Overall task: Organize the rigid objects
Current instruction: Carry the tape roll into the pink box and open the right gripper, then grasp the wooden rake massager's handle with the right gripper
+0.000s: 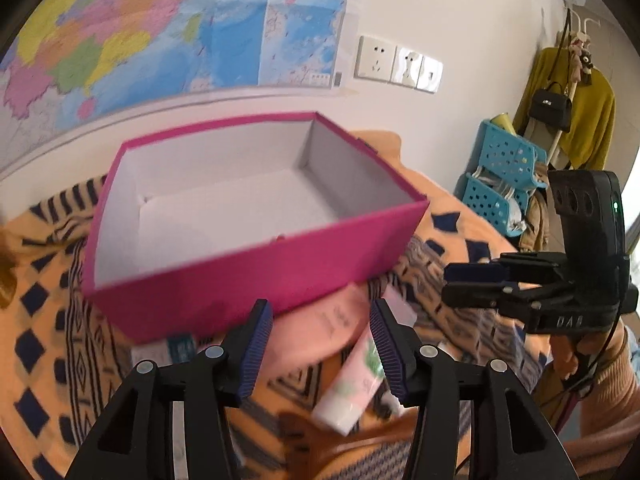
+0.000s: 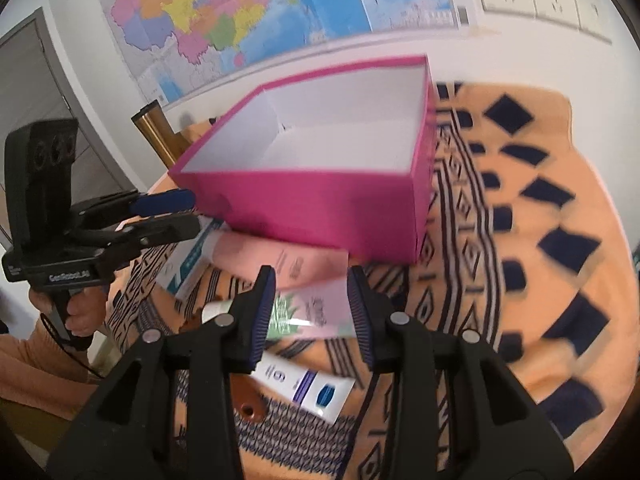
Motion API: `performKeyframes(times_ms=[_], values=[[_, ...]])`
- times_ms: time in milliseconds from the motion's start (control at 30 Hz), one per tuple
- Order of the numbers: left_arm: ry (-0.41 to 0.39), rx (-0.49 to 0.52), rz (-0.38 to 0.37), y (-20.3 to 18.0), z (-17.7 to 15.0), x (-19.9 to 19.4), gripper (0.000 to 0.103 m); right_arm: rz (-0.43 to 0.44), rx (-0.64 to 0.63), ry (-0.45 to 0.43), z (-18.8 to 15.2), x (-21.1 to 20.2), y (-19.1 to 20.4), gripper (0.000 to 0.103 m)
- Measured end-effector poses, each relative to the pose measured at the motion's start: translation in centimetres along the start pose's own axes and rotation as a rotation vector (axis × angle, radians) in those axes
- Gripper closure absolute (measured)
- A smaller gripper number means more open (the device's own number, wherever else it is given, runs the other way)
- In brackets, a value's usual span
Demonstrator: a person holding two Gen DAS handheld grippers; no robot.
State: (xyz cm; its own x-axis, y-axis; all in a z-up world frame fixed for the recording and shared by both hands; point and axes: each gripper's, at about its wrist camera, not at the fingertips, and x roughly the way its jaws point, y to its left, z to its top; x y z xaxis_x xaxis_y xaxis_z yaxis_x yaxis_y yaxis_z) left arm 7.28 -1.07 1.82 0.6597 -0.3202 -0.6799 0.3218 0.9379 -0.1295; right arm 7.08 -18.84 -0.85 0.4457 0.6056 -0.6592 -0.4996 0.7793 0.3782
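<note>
Tubes (image 1: 352,384) lie on orange patterned blanket (image 2: 540,208) (map (image 1: 120,32) behind); both grippers apart, empty.

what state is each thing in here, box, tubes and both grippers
pink box: lid off, nothing inside
pink carton: lying flat against the box
green-and-white tube: lying on the blanket
white tube: lying flat
left gripper: open, holding nothing
right gripper: open, holding nothing
</note>
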Motion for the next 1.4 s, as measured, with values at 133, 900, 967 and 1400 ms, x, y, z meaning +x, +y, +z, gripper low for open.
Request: performKeyframes(times_ms=[133,900,967,1400], values=[[0.022,-0.006,0.021,0.2,-2.1,-0.3,0.051,0.022,0.014,0.016,-1.5,0.0,0.2,0.064],[0.199,-0.101,-0.02,1.0,-9.8,1.2,0.05,0.076,0.041,0.162,-9.3,2.2,2.9,0.064],[0.205,-0.108,-0.021,1.1,-10.0,1.5,0.05,0.071,0.033,0.151,-9.3,2.2,3.2,0.064],[0.201,-0.045,0.033,-0.8,-10.1,2.1,0.051,0.0,-0.047,0.113,-10.0,2.5,4.9,0.071]])
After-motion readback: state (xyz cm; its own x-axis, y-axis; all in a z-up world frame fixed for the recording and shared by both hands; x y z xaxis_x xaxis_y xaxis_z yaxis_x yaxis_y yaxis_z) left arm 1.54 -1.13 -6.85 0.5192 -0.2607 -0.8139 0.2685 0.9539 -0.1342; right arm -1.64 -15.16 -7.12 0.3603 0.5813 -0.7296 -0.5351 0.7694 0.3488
